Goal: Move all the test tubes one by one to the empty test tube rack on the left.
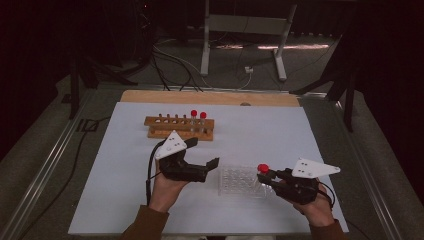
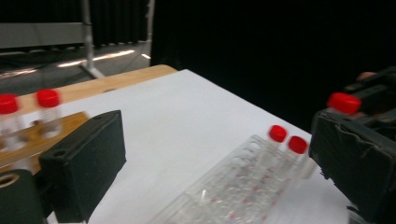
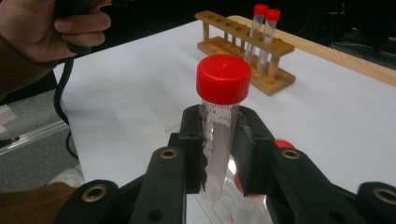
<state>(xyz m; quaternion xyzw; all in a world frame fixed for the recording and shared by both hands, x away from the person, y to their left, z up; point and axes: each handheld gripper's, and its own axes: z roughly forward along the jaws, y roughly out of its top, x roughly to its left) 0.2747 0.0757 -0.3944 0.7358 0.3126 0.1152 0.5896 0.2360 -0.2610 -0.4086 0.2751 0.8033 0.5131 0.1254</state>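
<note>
Held a red-capped tube (image 3: 219, 121) upright in the right gripper (image 1: 270, 176) low on its body above the clear rack (image 1: 239, 181), left gripper (image 1: 202, 155) gaping empty nearby; risked tilting, slipping, or knocking the two racked tubes (image 2: 287, 140)

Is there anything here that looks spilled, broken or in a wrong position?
Nothing stands out. Two capped tubes stand upright in the wooden rack, the clear rack lies flat on the white sheet, and the right gripper holds one red-capped tube upright.
</note>
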